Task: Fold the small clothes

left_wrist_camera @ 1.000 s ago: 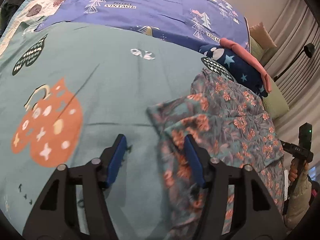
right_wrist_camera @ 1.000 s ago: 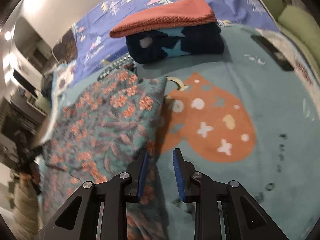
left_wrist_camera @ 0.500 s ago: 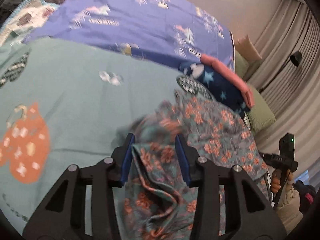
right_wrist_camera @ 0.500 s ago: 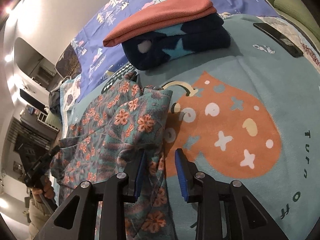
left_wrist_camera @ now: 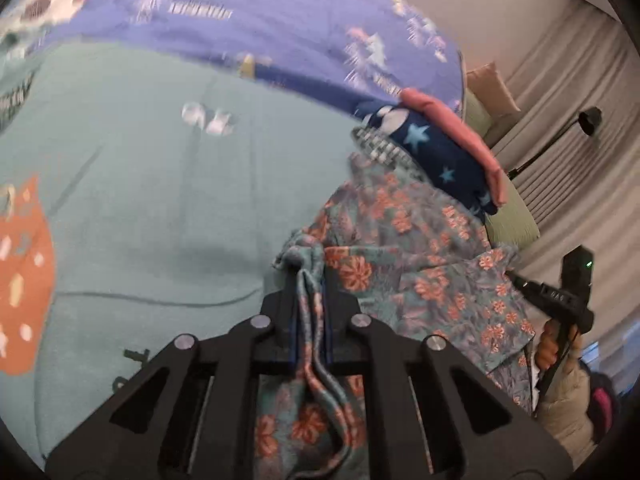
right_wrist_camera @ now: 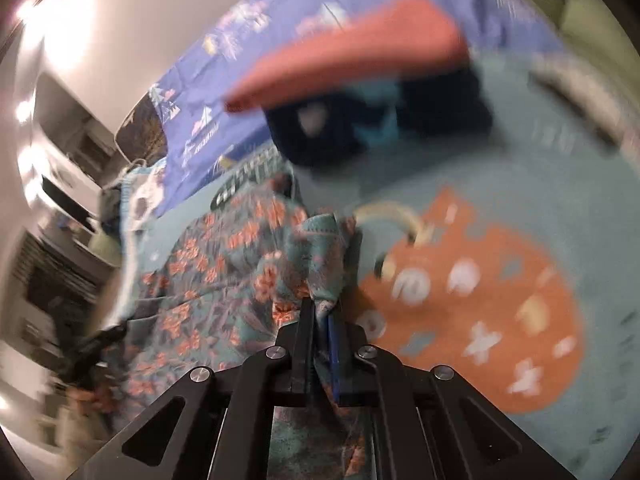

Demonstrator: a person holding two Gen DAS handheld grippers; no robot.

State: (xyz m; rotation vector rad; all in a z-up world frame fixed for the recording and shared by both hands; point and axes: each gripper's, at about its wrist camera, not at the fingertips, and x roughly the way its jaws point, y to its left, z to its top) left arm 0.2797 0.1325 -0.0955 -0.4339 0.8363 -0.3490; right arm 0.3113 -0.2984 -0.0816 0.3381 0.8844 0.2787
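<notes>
Between the pressed-together fingers of the left gripper, a bunched edge of the floral garment is being pinched, its fabric trailing down behind the claw and out of sight. Ahead and to the right, the rest of it is lying rumpled on the teal blanket, partly hiding a folded stack of navy star cloth under a pink piece. Farther right, the right gripper's handle is showing against curtains.

Seen from the right wrist, the right gripper is clamping another fold of the floral garment, which is spreading left of the claw. Motion blur is smearing the stack ahead and the orange print on the blanket to the right.
</notes>
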